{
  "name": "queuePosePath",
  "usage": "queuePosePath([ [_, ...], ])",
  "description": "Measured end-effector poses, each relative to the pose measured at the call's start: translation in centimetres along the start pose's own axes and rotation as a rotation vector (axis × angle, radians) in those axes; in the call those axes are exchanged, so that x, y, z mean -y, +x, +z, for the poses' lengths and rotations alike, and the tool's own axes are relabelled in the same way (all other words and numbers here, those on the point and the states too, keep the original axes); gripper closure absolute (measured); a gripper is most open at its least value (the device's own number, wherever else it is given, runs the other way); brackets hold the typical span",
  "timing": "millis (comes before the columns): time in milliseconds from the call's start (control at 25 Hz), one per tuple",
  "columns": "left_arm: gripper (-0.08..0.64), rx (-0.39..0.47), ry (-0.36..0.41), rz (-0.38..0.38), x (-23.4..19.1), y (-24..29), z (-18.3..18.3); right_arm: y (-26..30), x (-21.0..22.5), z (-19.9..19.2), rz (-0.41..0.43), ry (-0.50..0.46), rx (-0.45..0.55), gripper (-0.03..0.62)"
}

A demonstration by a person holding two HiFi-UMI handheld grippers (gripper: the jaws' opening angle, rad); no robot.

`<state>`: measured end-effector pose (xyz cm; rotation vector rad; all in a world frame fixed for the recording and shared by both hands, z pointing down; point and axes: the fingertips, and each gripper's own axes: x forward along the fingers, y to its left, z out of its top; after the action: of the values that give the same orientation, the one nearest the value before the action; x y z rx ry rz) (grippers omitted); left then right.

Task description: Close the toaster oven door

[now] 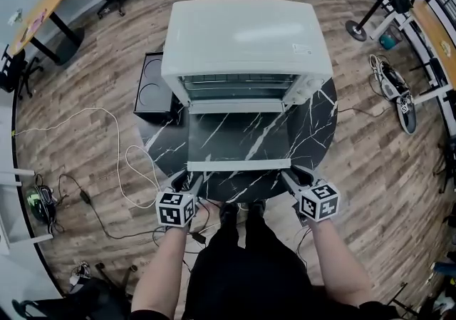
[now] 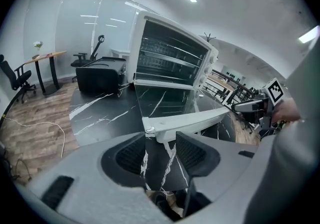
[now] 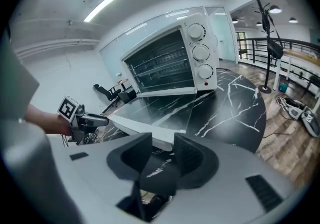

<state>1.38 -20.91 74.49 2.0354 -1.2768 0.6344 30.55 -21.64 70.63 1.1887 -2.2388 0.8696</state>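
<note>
White toaster oven [image 1: 246, 40] sits on a round black marble counter [image 1: 317, 130]. Its glass door [image 1: 239, 137] is dropped fully open and lies flat in front of the oven. The door handle [image 1: 239, 165] is on the edge farthest from the oven. Left gripper [image 1: 191, 183] is at the handle's left end with its fingers [image 2: 192, 150] apart; the handle end is just ahead of them, not clamped. Right gripper [image 1: 296, 177] is at the handle's right end with its fingers [image 3: 187, 155] also apart and nothing pinched. A black box [image 1: 153, 87] is just left of the oven.
</note>
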Motion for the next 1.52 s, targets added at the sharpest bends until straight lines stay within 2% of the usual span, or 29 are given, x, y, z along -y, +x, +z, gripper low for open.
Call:
queuePosePath([
  [280,0.358,-0.020,0.001,0.005,0.0,0.7,0.3,1.1,0.1,-1.3,-0.007,0.006,-0.045,0.458],
  [440,0.357,0.009,-0.100,-0.013,0.0,0.4,0.9,1.0,0.3,-1.0,-0.034,0.020,-0.032,0.468],
  [520,0.357,0.018,-0.109,-0.017,0.1,0.1,1.3,0.6,0.3,-0.9,-0.053,0.020,-0.032,0.468],
  [720,0.360,0.033,-0.063,-0.037,0.5,-1.1,2.7,-0.3,0.6,-0.5,-0.102,0.006,-0.057,0.440],
  [920,0.371,0.074,0.012,-0.055,0.7,-2.2,5.1,-0.8,-0.3,2.0,-0.099,0.008,-0.004,0.443],
  [1160,0.396,0.140,0.113,-0.086,0.5,-3.6,8.4,-1.6,-1.0,5.6,-0.147,-0.012,0.075,0.469],
  [1520,0.405,0.237,0.136,-0.103,1.2,-5.4,13.5,-2.5,-1.9,10.5,-0.134,-0.050,0.123,0.515],
])
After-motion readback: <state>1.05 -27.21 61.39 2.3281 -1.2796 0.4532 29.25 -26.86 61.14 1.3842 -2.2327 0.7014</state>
